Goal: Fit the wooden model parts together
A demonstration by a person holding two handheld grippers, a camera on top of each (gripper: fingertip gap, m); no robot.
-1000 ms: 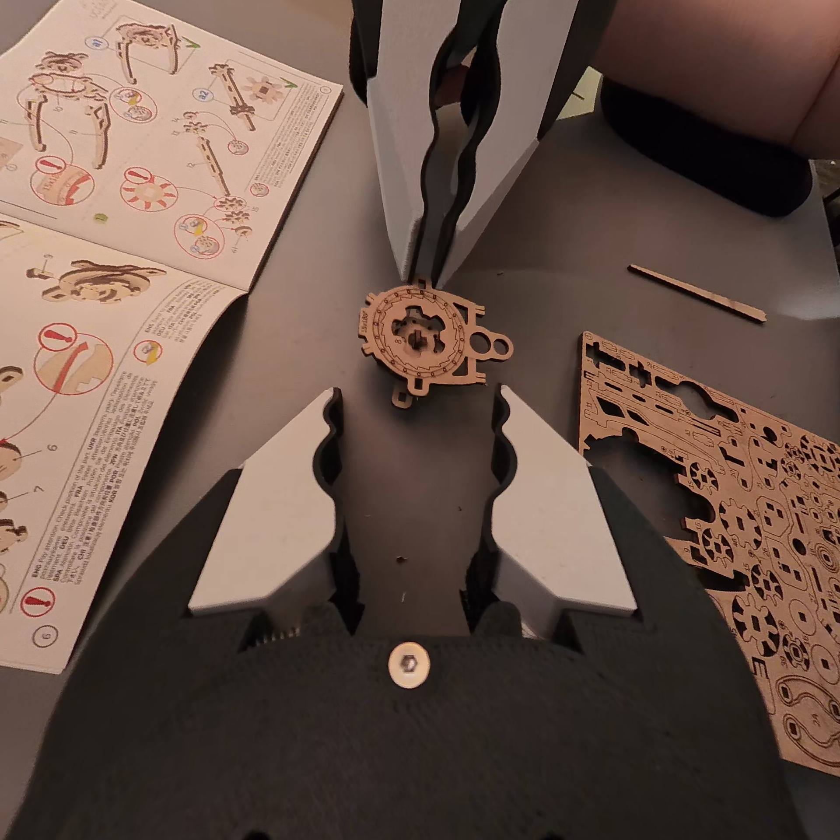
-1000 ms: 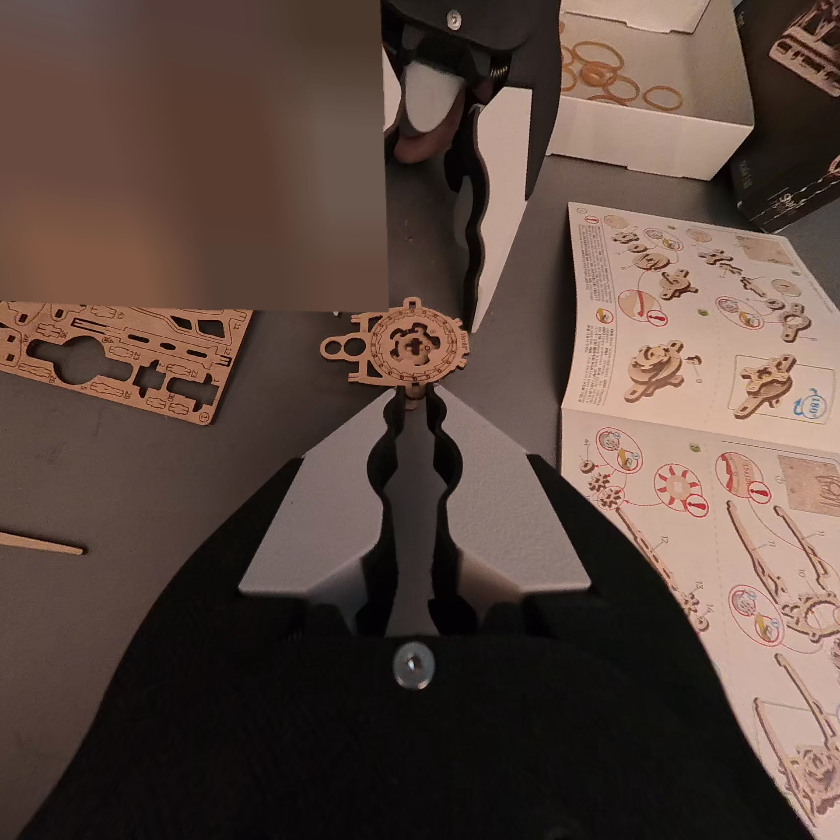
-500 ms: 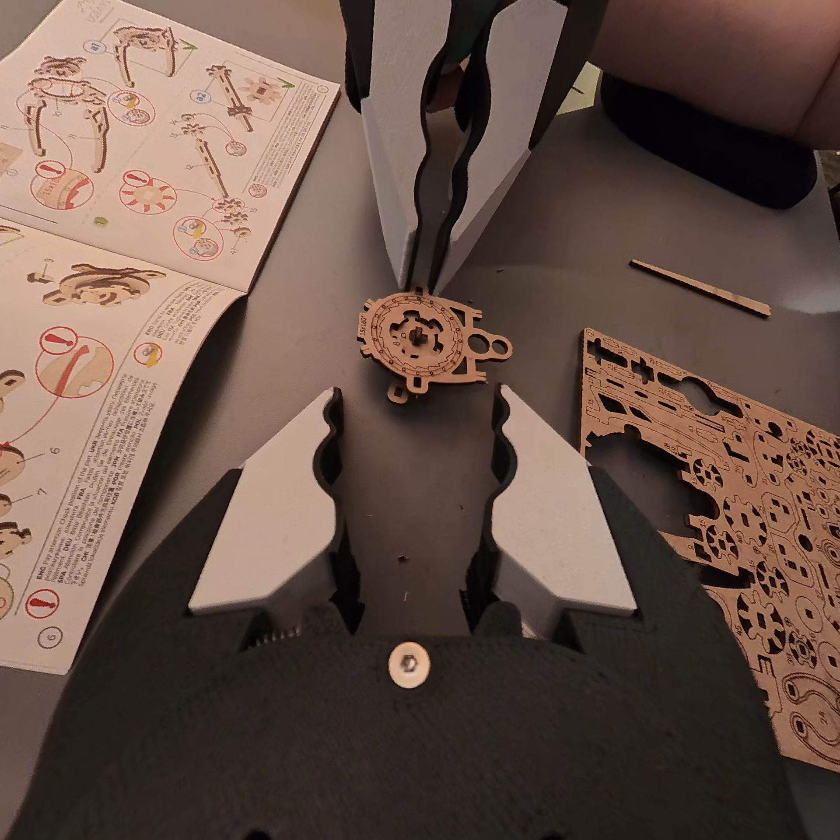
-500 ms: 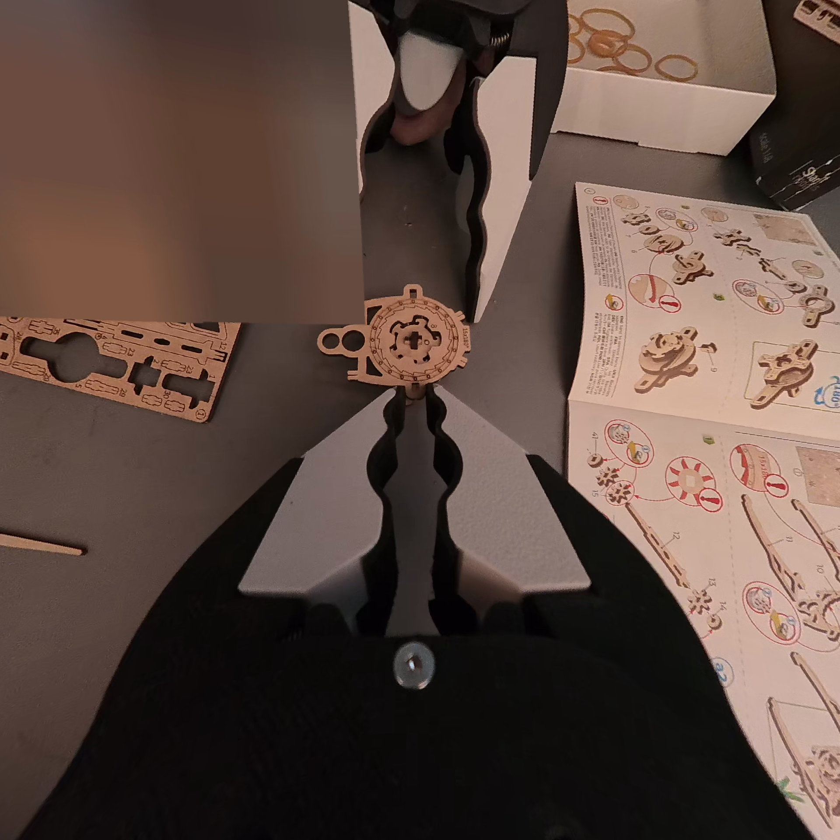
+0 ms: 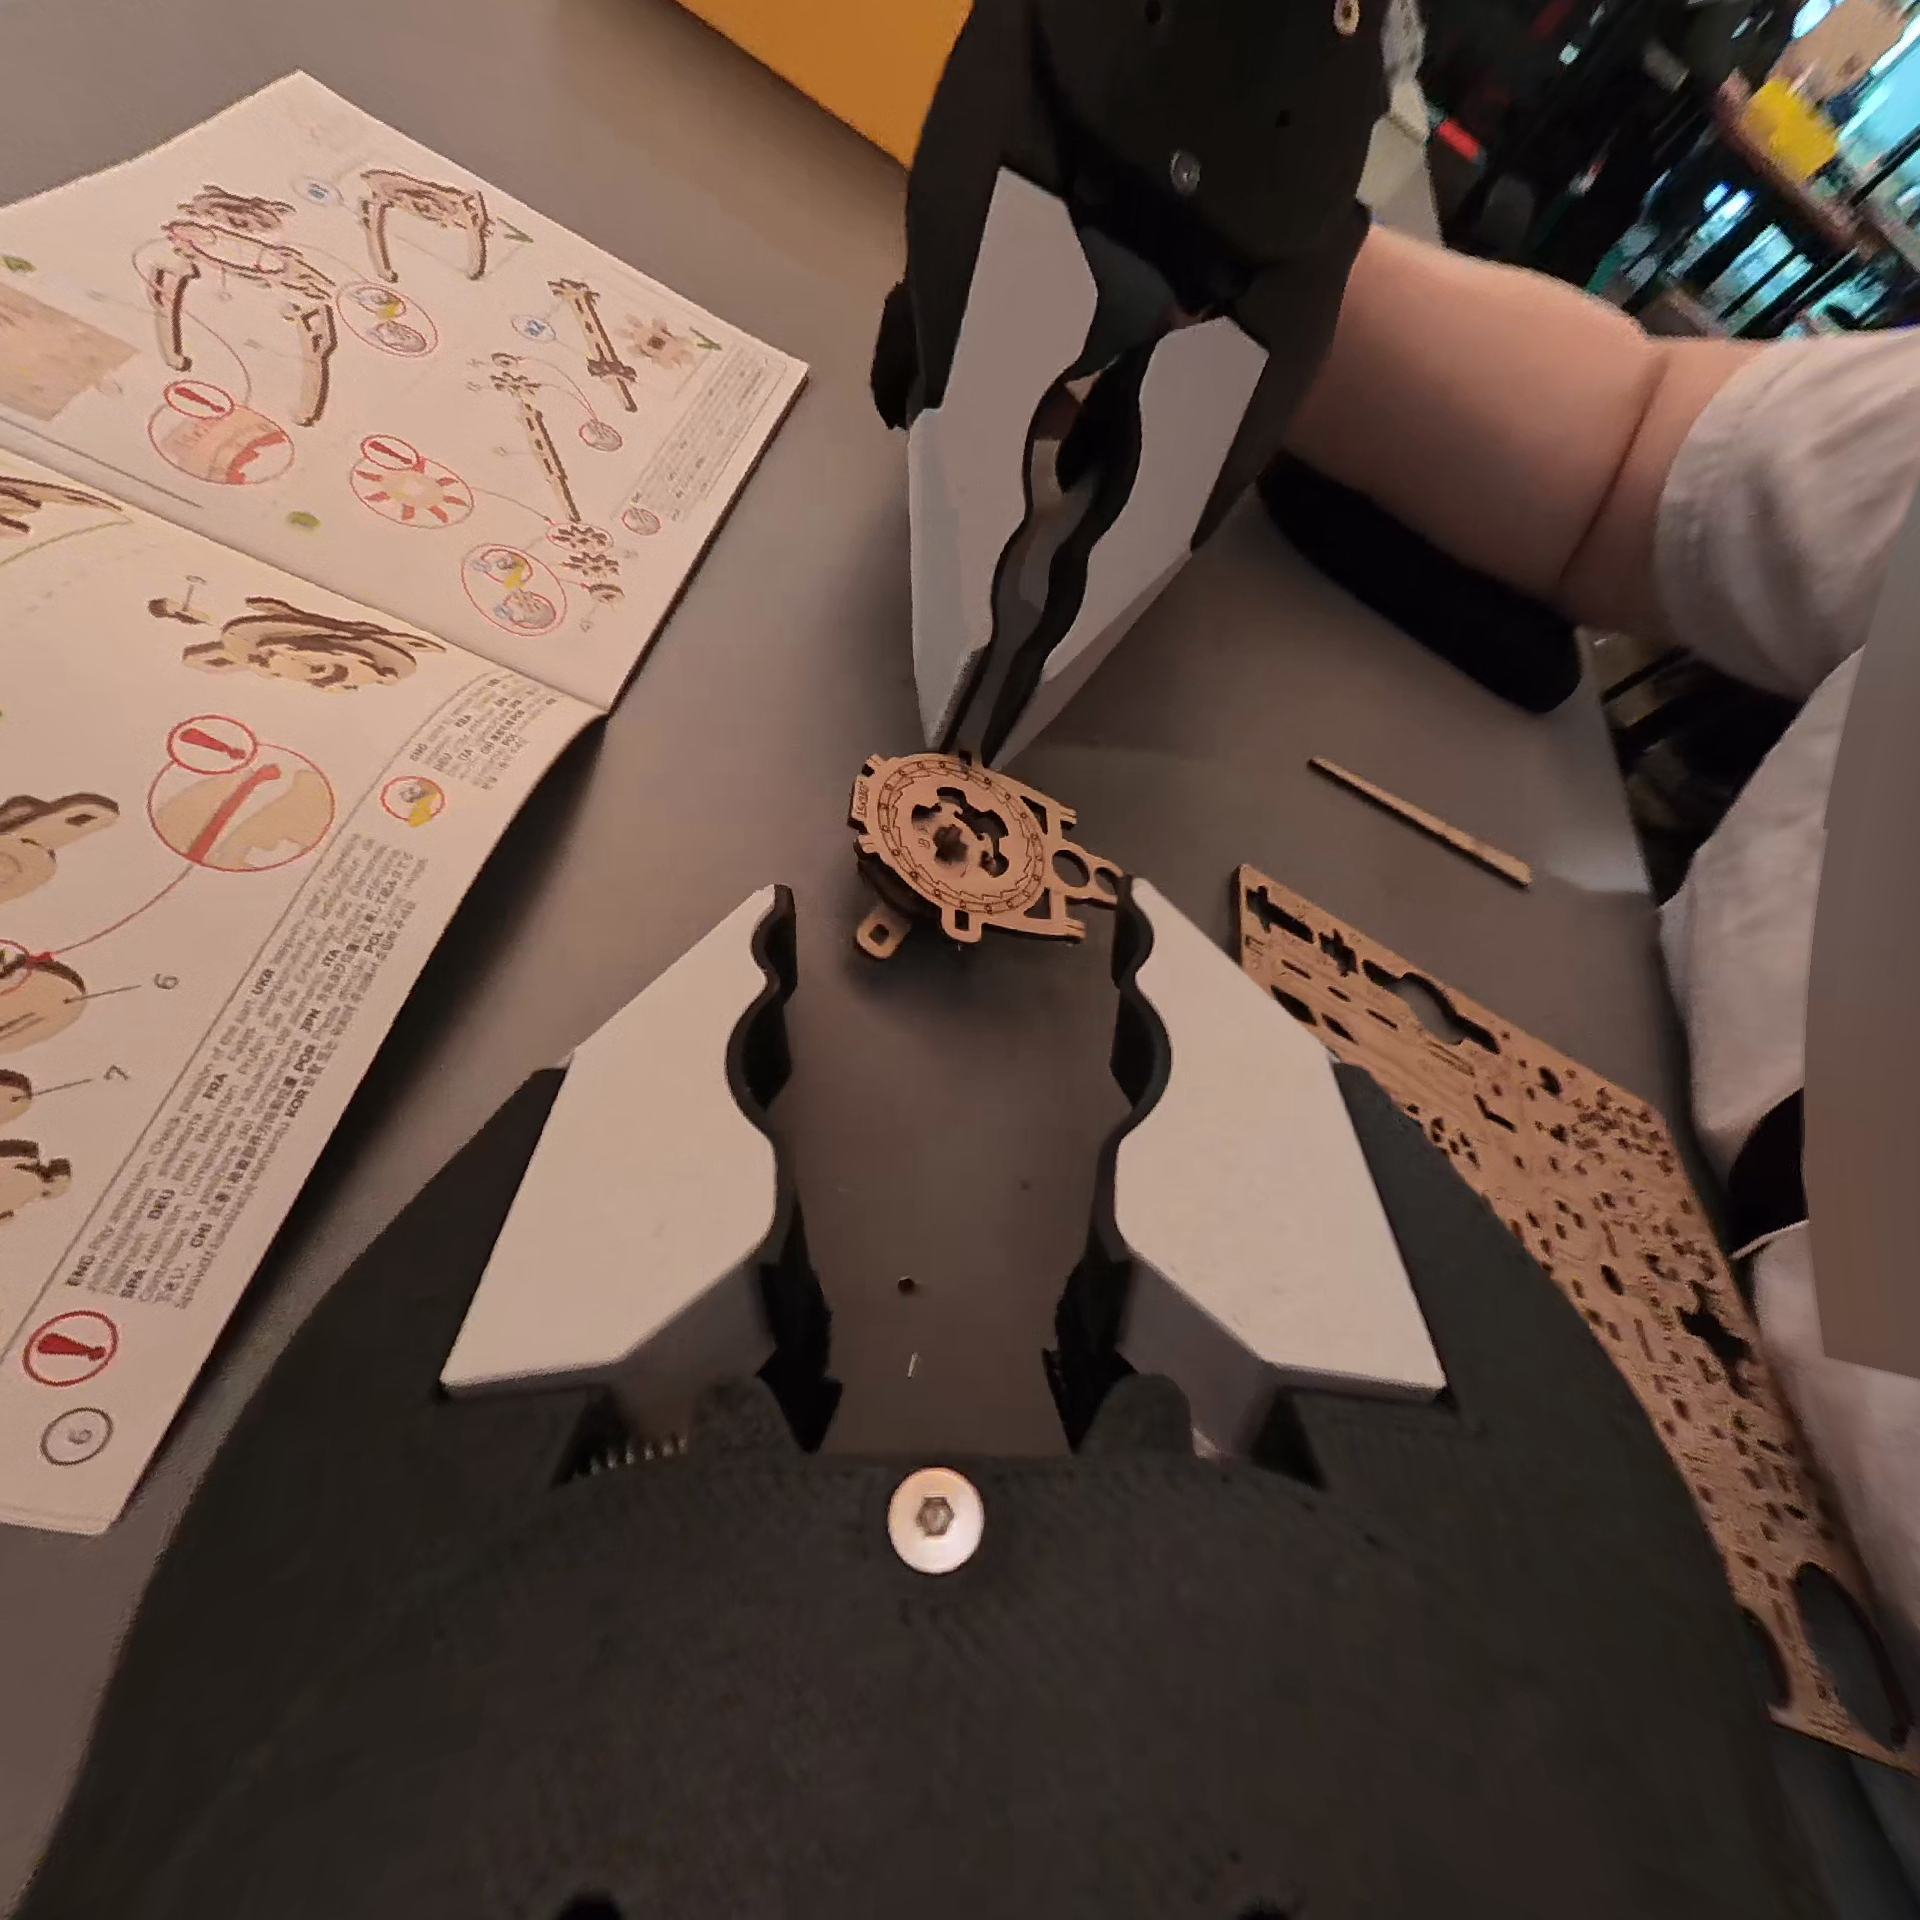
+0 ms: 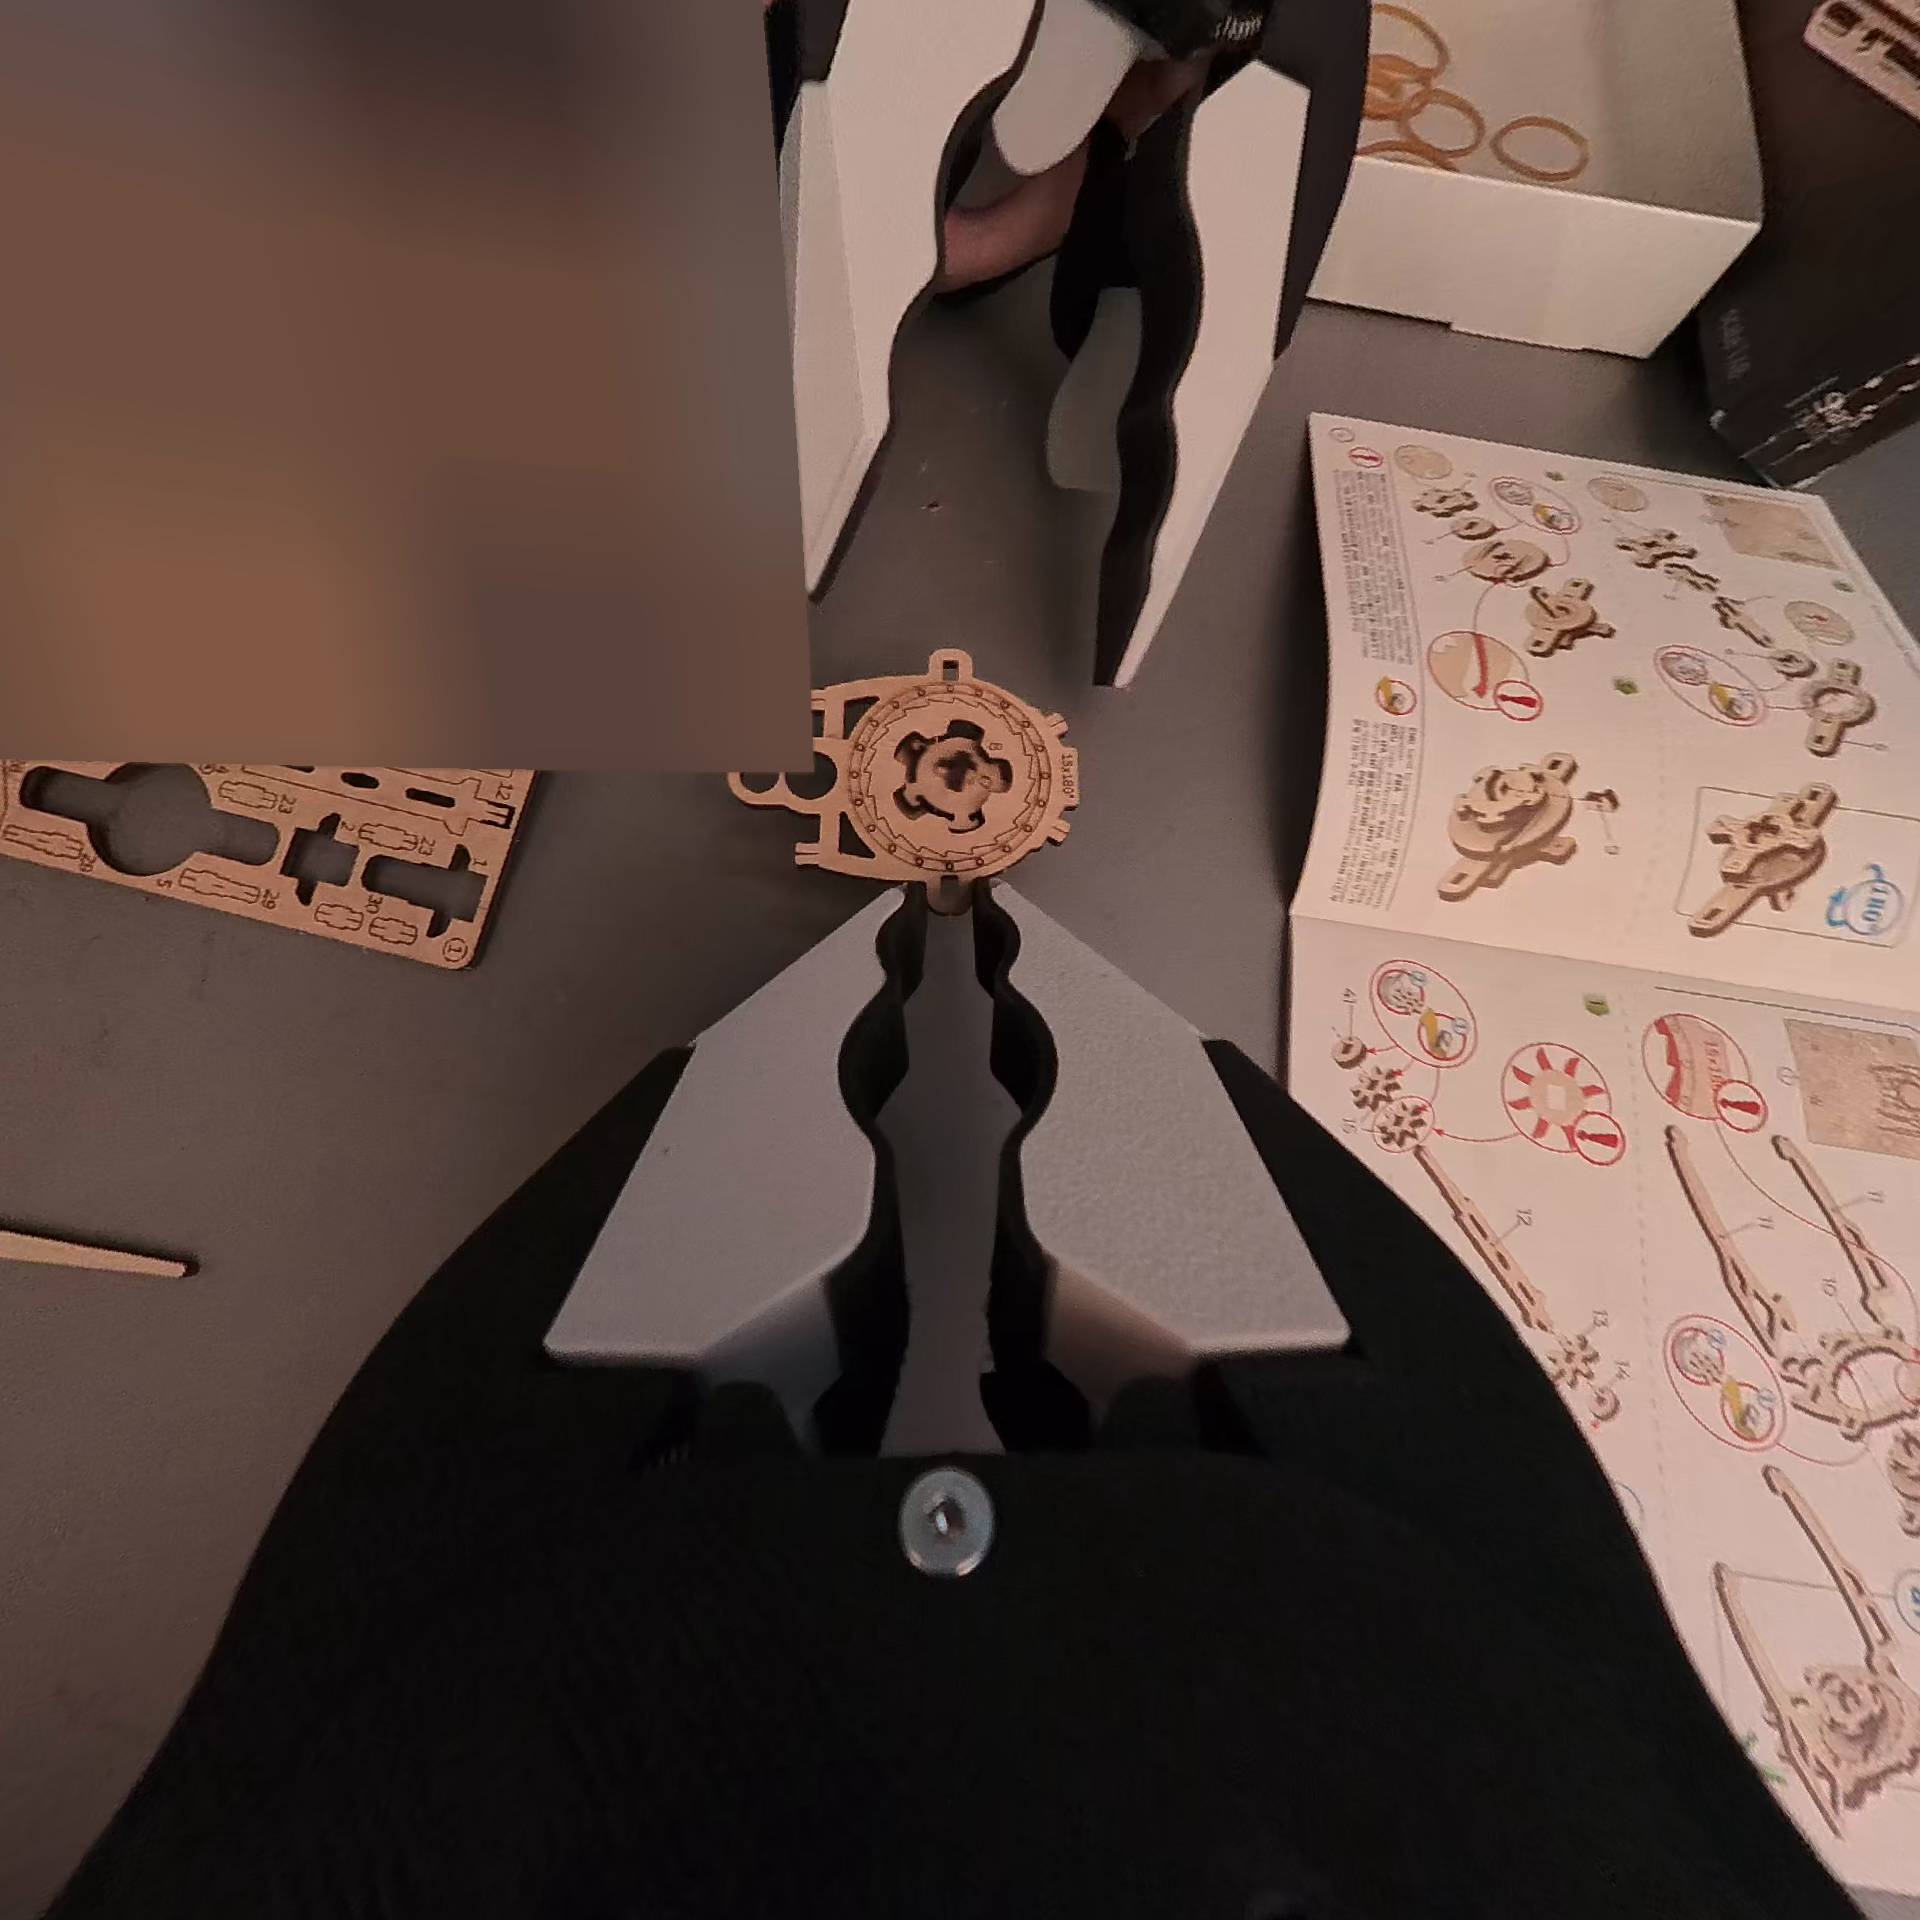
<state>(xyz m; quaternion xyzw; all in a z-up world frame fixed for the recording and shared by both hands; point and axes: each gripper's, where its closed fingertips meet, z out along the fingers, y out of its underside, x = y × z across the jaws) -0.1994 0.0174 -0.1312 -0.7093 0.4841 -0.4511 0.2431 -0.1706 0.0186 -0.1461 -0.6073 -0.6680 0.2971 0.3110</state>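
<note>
A round wooden gear assembly [image 5: 961, 847] with tabs and a two-ring lug is held tilted just above the grey table. My right gripper [image 6: 945, 902] is shut on a small tab at the assembly's [image 6: 940, 784] near edge. In the left wrist view the right gripper [image 5: 971, 743] comes in from the far side. My left gripper [image 5: 956, 899] is open and empty. The assembly's near edge lies at the mouth of its jaws, close to the right fingertip [image 5: 1138, 904]. The left gripper also shows in the right wrist view [image 6: 977, 623], open behind the assembly.
A laser-cut wooden parts sheet [image 5: 1558, 1195] lies right of the left gripper, and also shows in the right wrist view [image 6: 260, 852]. A thin wooden stick [image 5: 1418, 821] lies beyond it. An open instruction booklet [image 5: 312, 623] is on the left. A white box [image 6: 1538, 249] holds rubber bands. A person's arm [image 5: 1507, 468] is behind. My right fingertips sit around 4 cm from my left ones.
The right gripper has tipped the assembly up off the table. The left gripper has moved in, so the assembly now lies at its open fingertips.
</note>
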